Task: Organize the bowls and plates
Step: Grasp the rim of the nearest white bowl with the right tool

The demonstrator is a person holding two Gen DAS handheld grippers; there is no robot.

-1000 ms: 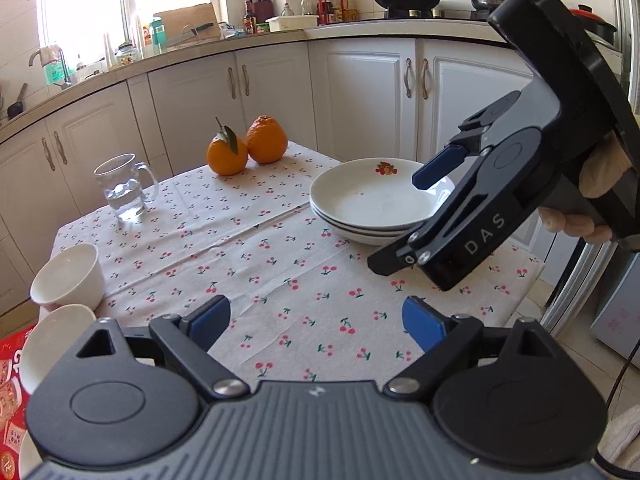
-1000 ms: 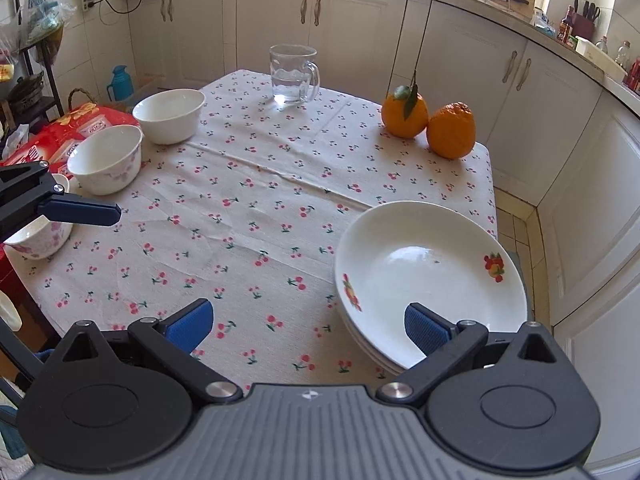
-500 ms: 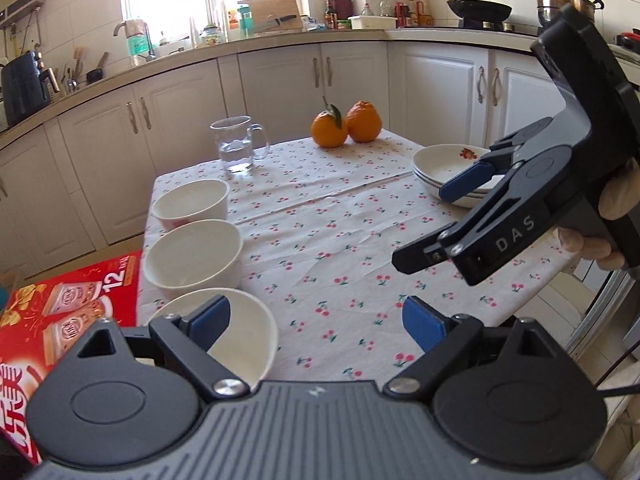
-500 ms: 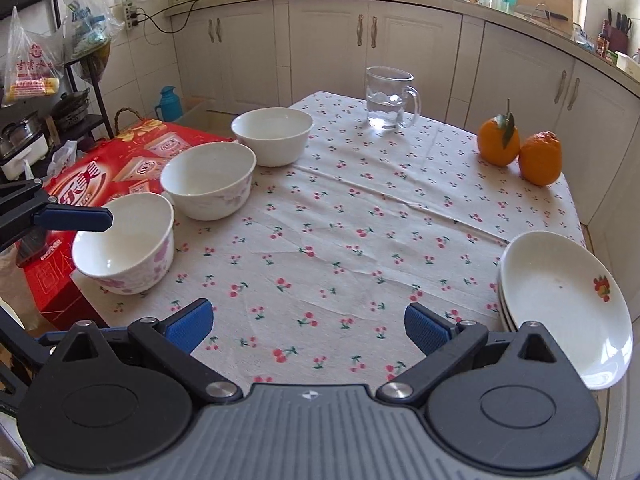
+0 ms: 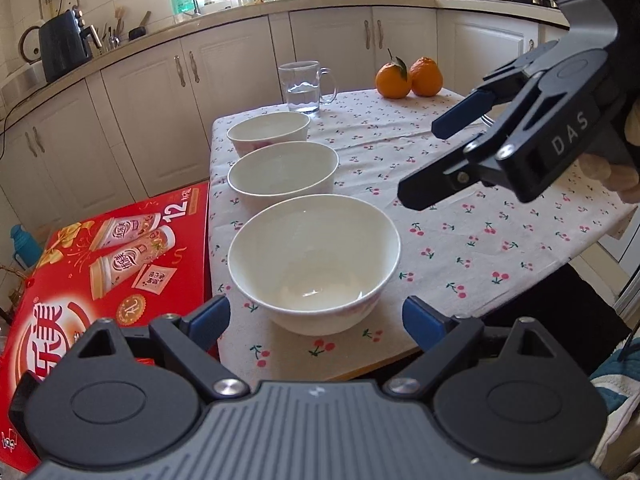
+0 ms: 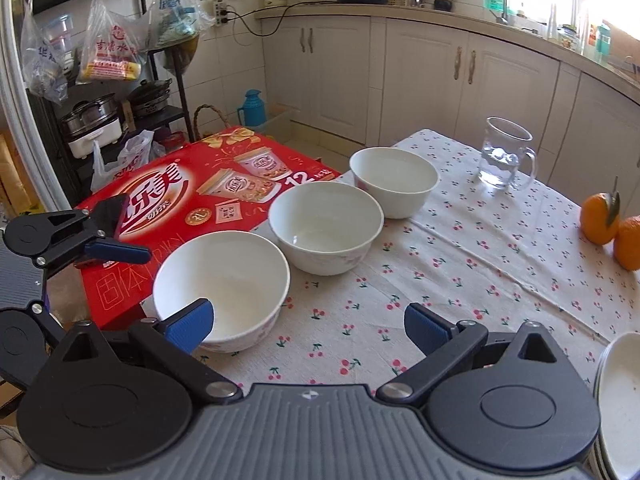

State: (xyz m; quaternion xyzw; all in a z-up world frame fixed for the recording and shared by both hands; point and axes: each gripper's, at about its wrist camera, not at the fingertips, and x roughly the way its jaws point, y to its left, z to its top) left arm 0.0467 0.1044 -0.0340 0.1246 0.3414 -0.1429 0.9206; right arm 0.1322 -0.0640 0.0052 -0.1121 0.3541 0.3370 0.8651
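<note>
Three white bowls stand in a row along the table's left edge: near bowl (image 5: 314,264), middle bowl (image 5: 282,172), far bowl (image 5: 268,132). My left gripper (image 5: 316,320) is open and empty, its blue pads either side of the near bowl's front, short of it. The right gripper (image 5: 438,156) hangs open above the cloth to the right. In the right wrist view the same bowls (image 6: 222,280) (image 6: 326,226) (image 6: 394,186) lie ahead; my right gripper (image 6: 308,326) is open, its left pad overlapping the near bowl's rim in the picture. A stack of white plates (image 6: 618,400) shows at the lower right edge.
A glass mug of water (image 5: 304,88) and two oranges (image 5: 410,78) stand at the table's far side. A red carton (image 5: 108,272) sits below the table's left edge. White cabinets ring the room; a rack with pots and bags (image 6: 100,120) stands behind the carton.
Both views have swung left, away from the plate stack and onto the row of bowls. The near bowl now fills the space ahead of the left gripper. Both jaws stay equally wide.
</note>
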